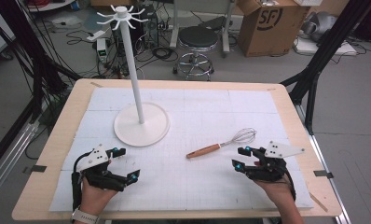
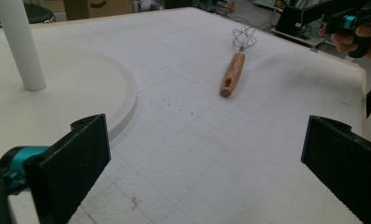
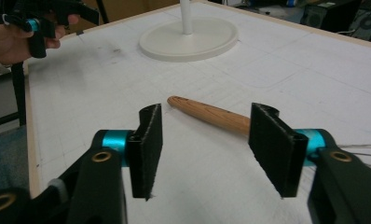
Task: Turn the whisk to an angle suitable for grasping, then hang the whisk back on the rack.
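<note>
Whisk (image 1: 223, 145) with a wooden handle and wire loops is lying flat on the white gridded mat (image 1: 197, 186) that is covering the wooden table (image 1: 58, 135). Its handle is pointing toward the person's left and slightly toward them, and its wire end is pointing away to the right. A person is standing at the near edge, holding a two-jaw gripper in each hand.

The right gripper (image 1: 239, 158) is hovering just beside the whisk, on its near right side. Its jaws are standing spread apart with nothing between them. In the right gripper view, the right gripper (image 3: 202, 149) is looking past its black pads at the wooden handle, which is lying just beyond them, not touching.

The left gripper (image 1: 127, 164) is sitting well apart from the whisk, near the front left of the mat. Its jaws are also standing wide apart and gripping nothing. In the left gripper view, the left gripper (image 2: 202, 158) is facing across the mat toward the whisk (image 2: 234, 70).

A white hanging stand (image 1: 139, 93), with a round base, a tall pole and hooks at the top, is standing behind the left gripper, its base close to it. A stool (image 1: 197, 44) and a cardboard box (image 1: 267, 25) are sitting on the floor beyond the table.
</note>
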Demonstrator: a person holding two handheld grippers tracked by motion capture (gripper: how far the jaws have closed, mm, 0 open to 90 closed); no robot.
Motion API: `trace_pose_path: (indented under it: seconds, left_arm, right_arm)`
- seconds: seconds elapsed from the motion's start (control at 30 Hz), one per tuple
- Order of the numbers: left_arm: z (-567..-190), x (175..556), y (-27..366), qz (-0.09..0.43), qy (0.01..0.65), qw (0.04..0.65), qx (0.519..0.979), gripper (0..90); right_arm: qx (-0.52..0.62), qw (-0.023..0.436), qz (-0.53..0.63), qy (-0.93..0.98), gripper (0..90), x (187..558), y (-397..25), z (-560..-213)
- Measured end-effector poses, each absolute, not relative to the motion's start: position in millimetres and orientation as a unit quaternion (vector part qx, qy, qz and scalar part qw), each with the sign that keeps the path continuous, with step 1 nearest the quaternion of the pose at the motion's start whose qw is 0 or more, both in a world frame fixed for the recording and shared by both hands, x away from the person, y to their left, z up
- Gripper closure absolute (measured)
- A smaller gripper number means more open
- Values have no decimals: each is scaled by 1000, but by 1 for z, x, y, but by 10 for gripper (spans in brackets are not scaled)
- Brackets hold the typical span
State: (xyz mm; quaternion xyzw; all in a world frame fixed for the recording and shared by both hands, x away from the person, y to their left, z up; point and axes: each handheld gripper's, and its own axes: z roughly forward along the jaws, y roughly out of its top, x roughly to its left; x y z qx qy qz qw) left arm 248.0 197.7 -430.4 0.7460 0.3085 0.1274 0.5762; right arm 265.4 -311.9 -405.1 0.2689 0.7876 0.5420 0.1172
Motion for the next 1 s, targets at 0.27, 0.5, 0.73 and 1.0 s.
trace_pose_path:
  seconds: [0.27, 0.5, 0.73, 1.0]
  left_arm:
    - [-433, 249, 198, 126, 306, 577, 747, 17]
    - [-432, 247, 200, 125, 306, 577, 747, 17]
    - [-432, 248, 200, 125, 306, 579, 745, 17]
    - [-432, 249, 200, 124, 308, 583, 742, 17]
  right_arm:
    - [281, 139, 547, 776, 255, 267, -318, -407]
    - [288, 142, 544, 776, 204, 272, -316, -412]
    - [290, 151, 540, 776, 186, 273, -316, -412]
    - [293, 154, 535, 777, 185, 273, -317, -411]
